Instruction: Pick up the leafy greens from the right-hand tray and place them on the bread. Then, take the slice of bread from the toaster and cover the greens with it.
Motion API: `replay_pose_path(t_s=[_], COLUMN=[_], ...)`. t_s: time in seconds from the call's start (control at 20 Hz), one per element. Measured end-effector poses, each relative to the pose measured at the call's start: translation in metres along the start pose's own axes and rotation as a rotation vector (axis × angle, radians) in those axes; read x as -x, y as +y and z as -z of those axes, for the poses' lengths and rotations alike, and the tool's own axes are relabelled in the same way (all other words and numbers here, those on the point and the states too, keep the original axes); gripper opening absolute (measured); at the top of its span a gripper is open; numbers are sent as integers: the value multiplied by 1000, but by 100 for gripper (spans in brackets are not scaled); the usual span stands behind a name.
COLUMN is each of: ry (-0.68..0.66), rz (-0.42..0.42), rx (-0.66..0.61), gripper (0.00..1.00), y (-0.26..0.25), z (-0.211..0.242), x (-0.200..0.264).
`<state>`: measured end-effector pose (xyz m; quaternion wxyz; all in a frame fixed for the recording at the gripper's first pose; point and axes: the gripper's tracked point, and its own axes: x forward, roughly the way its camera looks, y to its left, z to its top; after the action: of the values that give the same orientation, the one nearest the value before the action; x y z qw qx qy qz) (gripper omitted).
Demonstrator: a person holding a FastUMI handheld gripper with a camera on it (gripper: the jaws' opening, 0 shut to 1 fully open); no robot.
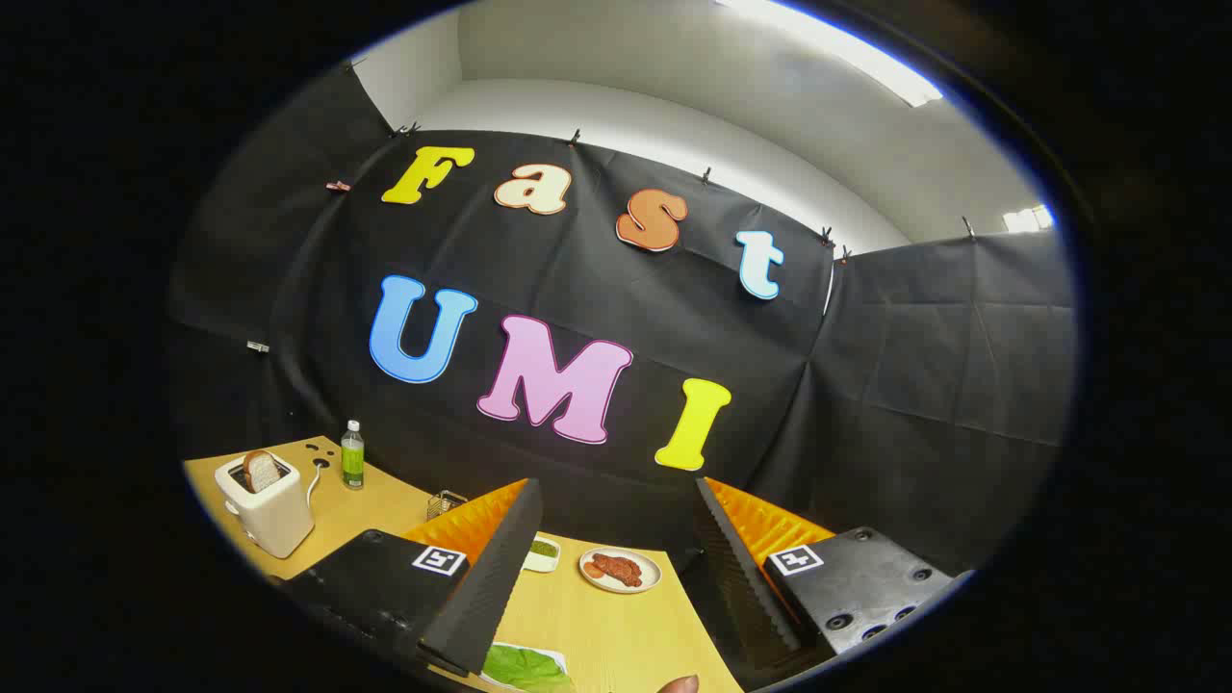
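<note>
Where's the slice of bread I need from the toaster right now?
In the gripper view, the bread slice stands in the white toaster on the table's far left, beside the green bottle, beyond the open gripper.

light: bright ceiling strip lamp [837,53] overhead, slightly blown out | exposure: black cloth wall dim, wooden table [616,626] evenly lit | shadows: soft, faint beside toaster [265,505] | distortion: strong fisheye bending of walls and table edge | focus: centre sharp, fingers [496,577] spread wide, slightly soft near rim
</note>
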<state>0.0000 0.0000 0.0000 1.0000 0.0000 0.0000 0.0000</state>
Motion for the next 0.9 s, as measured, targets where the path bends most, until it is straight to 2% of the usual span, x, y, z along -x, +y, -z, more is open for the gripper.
replay_pose_path(t_s=[0.25, 0.9], ry=[4, 20], rz=[-14, -32], rx=[-37, -36], gripper=[98, 98], y=[3, -3], z=[1, 7], x=[-1, -2])
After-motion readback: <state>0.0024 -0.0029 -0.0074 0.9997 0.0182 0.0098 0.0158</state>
